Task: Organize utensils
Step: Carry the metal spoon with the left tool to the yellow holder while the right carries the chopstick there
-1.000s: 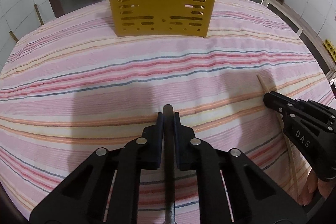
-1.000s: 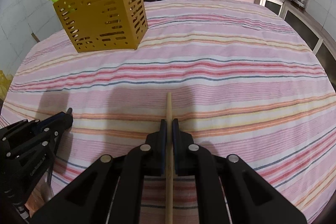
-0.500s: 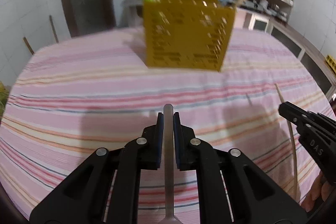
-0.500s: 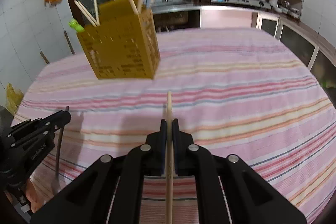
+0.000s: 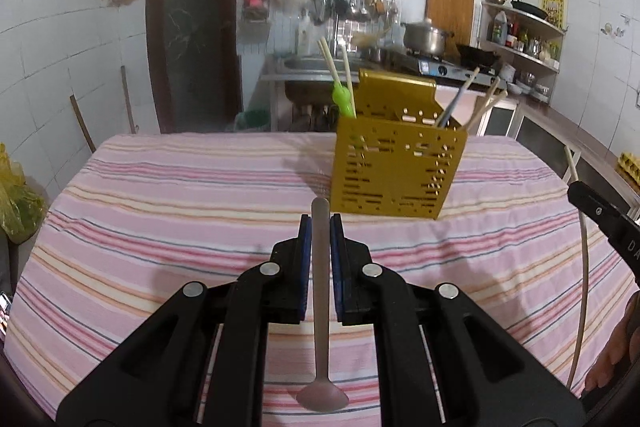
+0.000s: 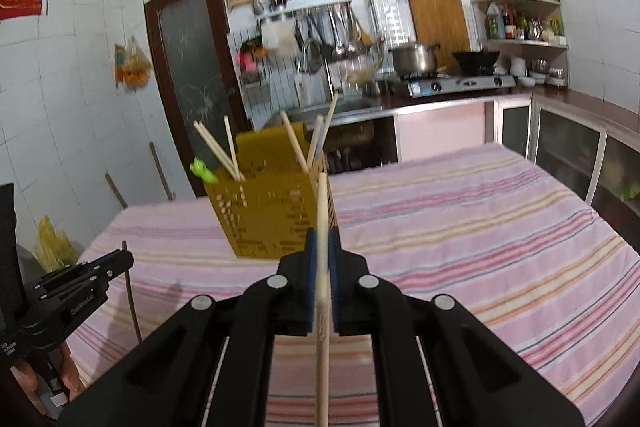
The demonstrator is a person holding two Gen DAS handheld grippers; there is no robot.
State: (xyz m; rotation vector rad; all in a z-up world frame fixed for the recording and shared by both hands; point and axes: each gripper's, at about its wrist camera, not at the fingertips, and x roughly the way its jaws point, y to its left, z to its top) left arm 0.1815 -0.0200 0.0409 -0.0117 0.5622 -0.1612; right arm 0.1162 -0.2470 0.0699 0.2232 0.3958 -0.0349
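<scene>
My left gripper (image 5: 321, 223) is shut on a metal spoon (image 5: 321, 307); the handle points forward and the bowl hangs back toward the camera. My right gripper (image 6: 322, 239) is shut on a pale wooden chopstick (image 6: 322, 287) that sticks out ahead of its fingers. A yellow slotted utensil holder (image 5: 396, 167) stands on the striped tablecloth (image 5: 180, 219) ahead of both grippers, with several chopsticks and a green-topped utensil (image 5: 344, 99) in it. In the right wrist view the holder (image 6: 272, 215) sits just behind the chopstick tip. Both grippers are raised above the table.
The right gripper (image 5: 600, 223) with its chopstick shows at the right edge of the left wrist view, the left gripper (image 6: 80, 287) at the lower left of the right wrist view. Behind the table are a sink, a stove (image 6: 460, 83) with pots, and shelves.
Both grippers have risen from the tablecloth with the spoon and chopstick and tilted up, so the holder now shows whole with the kitchen behind it.
</scene>
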